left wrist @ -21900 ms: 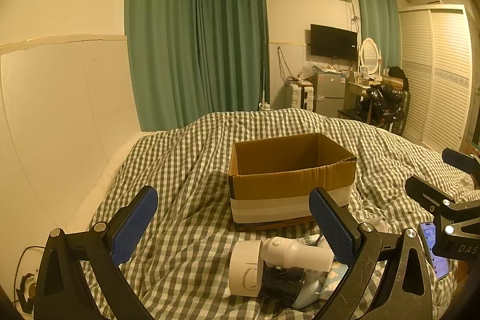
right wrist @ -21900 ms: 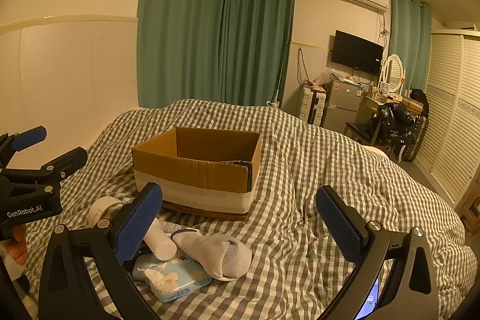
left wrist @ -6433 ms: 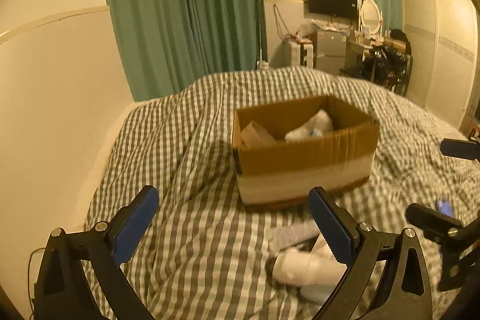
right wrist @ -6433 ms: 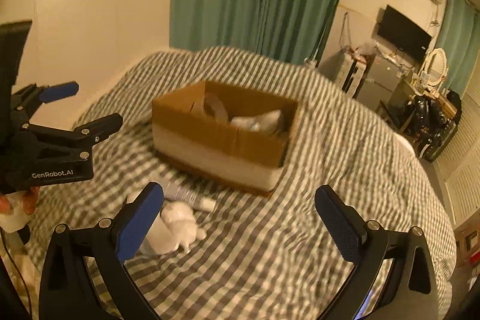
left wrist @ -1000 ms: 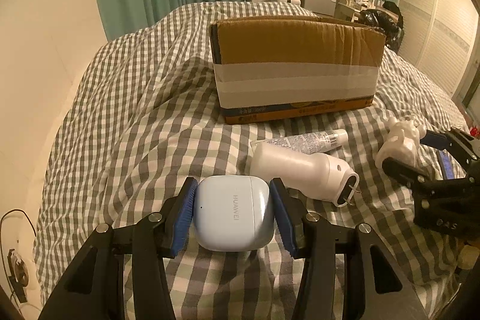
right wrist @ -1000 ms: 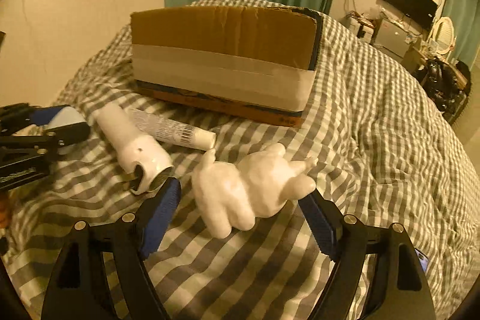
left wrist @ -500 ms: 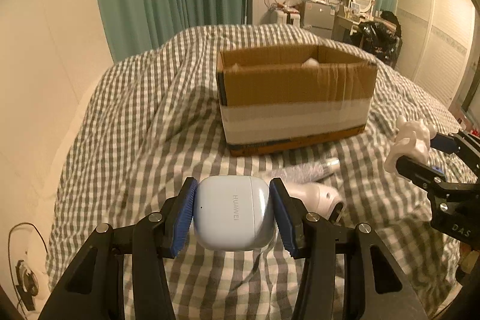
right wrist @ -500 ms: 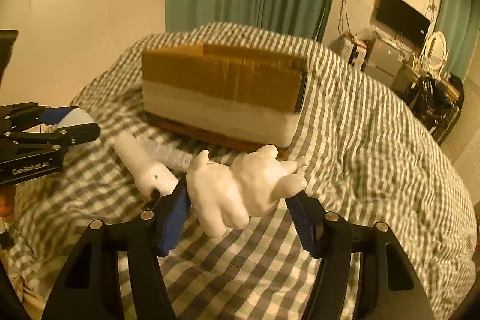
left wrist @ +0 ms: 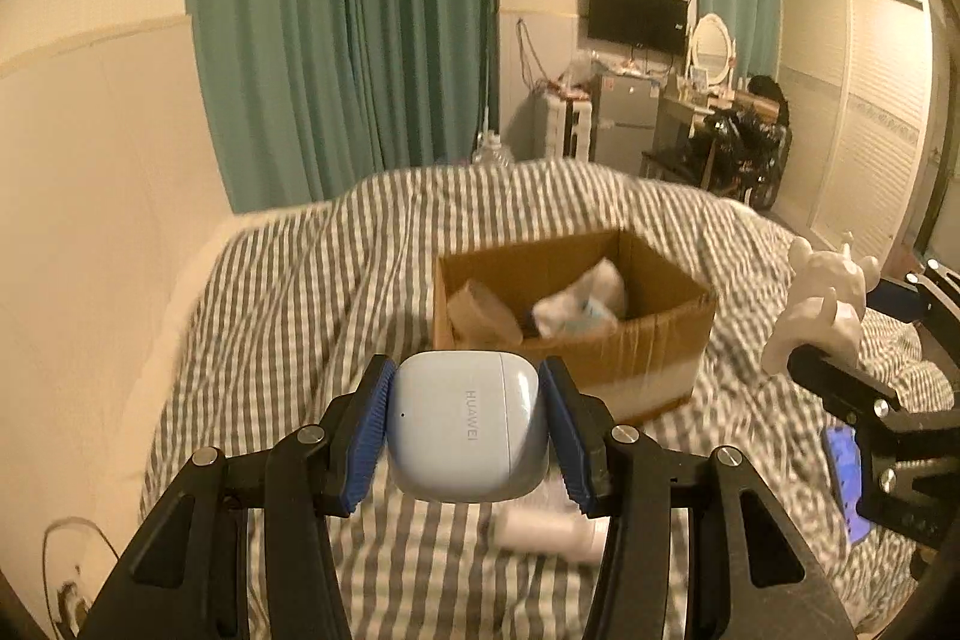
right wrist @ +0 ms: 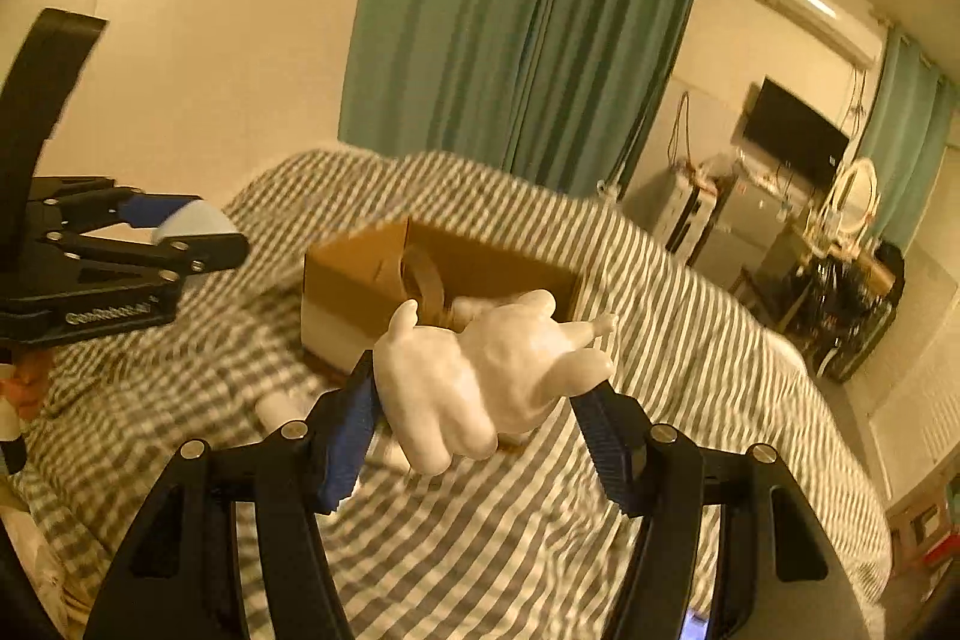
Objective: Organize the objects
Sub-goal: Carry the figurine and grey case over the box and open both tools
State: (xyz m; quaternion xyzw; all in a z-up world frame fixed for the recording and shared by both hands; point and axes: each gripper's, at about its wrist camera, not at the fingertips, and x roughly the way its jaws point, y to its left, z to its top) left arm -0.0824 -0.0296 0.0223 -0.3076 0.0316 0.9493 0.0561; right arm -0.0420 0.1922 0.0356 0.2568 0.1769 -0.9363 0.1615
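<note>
The earbud case (left wrist: pixel 467 431) sits clamped between the blue pads of the left hand-held gripper (left wrist: pixel 467 433), raised above the bed (left wrist: pixel 288 292), with the box (left wrist: pixel 636 340) ahead at about 1 o'clock in the left wrist view. It looks like a smooth, rounded plastic shell: light and stiff, but probably slippery, so the grip across its two flat sides, near the middle, seems the safest one; a hold nearer the curved edges could let it squirt out.

The right hand-held gripper (right wrist: pixel 486 400) is closed on a white figurine (right wrist: pixel 486 376), pinched across its body with the limbs and ears sticking out past the pads. It appears hard and lumpy, possibly brittle at the thin tips, so I would judge it best lowered into the box, not dropped.

In the right wrist view the box lies beyond the figurine at about 12 o'clock, its top open. Inside are a tape roll (left wrist: pixel 480 313) and a pale, crumpled bundle (left wrist: pixel 579 304), so there is room, though the landing spot is uneven.

On the bed below the left gripper, at about 5 o'clock of the case, lies a white bottle (left wrist: pixel 549 535), blurred. Green curtains (left wrist: pixel 342 28) hang behind.
</note>
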